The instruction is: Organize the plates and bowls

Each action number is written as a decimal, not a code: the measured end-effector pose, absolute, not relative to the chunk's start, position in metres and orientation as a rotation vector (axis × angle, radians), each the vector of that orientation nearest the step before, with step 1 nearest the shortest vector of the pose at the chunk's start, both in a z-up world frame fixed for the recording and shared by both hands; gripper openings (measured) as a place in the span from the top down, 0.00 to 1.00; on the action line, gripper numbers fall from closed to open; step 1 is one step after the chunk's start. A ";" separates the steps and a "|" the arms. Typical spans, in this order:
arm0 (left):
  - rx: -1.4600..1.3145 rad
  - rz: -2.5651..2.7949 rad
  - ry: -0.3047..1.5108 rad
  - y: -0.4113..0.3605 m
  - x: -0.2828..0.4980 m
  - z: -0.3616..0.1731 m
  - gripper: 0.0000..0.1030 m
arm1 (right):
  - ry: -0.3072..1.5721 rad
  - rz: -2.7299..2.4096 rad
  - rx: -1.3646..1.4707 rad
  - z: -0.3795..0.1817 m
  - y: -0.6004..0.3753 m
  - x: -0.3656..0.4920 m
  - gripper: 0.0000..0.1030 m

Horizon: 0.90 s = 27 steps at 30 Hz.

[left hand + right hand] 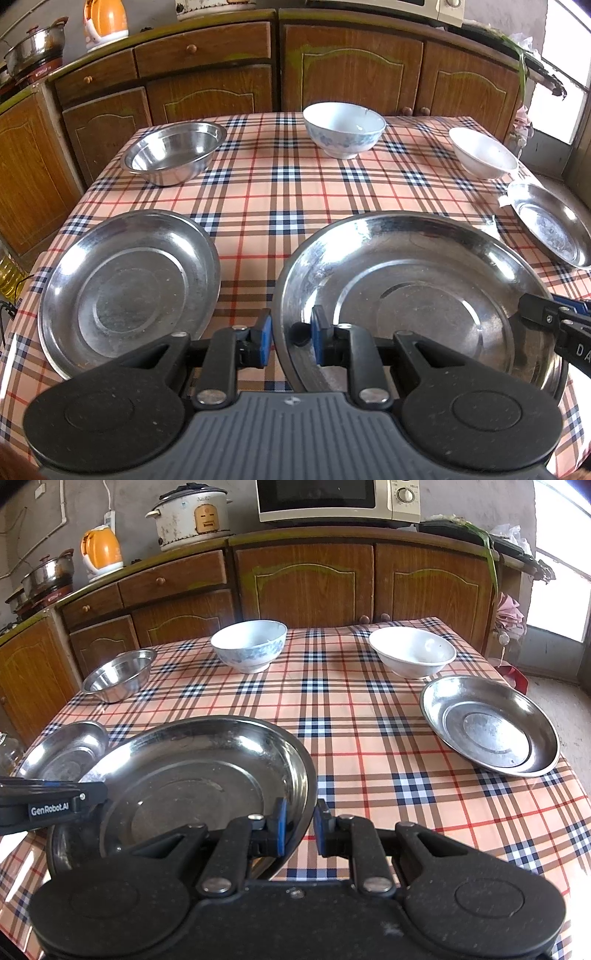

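Observation:
A large steel plate (424, 295) (199, 775) is at the near side of the checked table (280, 192). My left gripper (291, 328) is shut on its left rim, one pad inside and one outside. My right gripper (301, 819) is shut on its right rim in the same way. Each gripper shows in the other's view: the right gripper (546, 314) and the left gripper (51, 801). A smaller steel plate (129, 291) (62, 753) lies to the left and another steel plate (550, 225) (491, 727) to the right.
Along the far side stand a steel bowl (173, 151) (118, 675), a blue-patterned white bowl (343, 129) (249, 648) and a plain white bowl (484, 153) (412, 651). Wooden cabinets (306, 587) behind the table carry a microwave (332, 498), rice cooker (188, 515) and kettle (101, 548).

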State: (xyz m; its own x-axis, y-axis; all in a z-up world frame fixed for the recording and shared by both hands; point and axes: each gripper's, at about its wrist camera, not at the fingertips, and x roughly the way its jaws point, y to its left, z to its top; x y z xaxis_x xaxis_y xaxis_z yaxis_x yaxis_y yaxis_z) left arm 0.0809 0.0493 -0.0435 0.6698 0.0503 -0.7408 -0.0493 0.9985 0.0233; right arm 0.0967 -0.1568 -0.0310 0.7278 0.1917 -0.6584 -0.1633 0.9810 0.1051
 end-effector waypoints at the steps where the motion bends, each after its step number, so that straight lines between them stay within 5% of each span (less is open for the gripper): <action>1: 0.002 0.056 0.835 0.049 0.081 -0.044 0.79 | 0.731 0.196 0.041 -0.031 -0.157 0.098 0.80; 27: 0.005 0.050 0.821 0.047 0.099 -0.042 0.79 | 0.723 0.190 0.031 -0.030 -0.159 0.115 0.80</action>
State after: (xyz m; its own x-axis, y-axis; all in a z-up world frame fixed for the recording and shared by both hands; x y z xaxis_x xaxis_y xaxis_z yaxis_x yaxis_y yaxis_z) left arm 0.0989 0.0467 -0.0420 0.6803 0.0467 -0.7315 -0.0429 0.9988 0.0238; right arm 0.1148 -0.1591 -0.0295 0.7334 0.1832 -0.6546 -0.1621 0.9823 0.0934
